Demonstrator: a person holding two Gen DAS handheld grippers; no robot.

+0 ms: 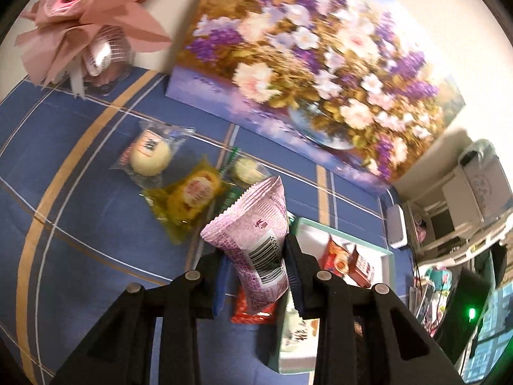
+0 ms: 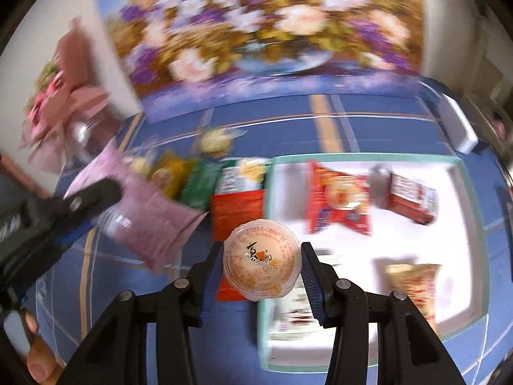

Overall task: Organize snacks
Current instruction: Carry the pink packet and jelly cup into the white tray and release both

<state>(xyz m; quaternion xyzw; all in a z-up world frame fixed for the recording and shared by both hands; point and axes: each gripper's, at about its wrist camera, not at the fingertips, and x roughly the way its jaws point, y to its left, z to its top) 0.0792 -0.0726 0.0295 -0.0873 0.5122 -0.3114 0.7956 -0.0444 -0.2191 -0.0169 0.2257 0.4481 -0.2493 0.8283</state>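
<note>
1. Between my left gripper's (image 1: 256, 276) blue pads sits a pale pink crinkle-edged foil snack packet (image 1: 256, 240), clamped near its barcode end, lifted off the blue checked cloth (image 1: 80, 192).
2. Packet looks light, soft and puffy; film is probably slippery, so holding it across the middle seems safer than by a sealed edge.
3. My right gripper (image 2: 262, 269) is clamped on a small round clear plastic jelly cup with a printed foil lid (image 2: 262, 256), pads at 3 and 9 o'clock on its rim.
4. Cup judged stiff but smooth-walled; hard squeezing could pop the lid.
5. White tray with a mint-green rim (image 2: 461, 192) lies at 2 o'clock from the cup, already holding red packets (image 2: 336, 199).
</note>
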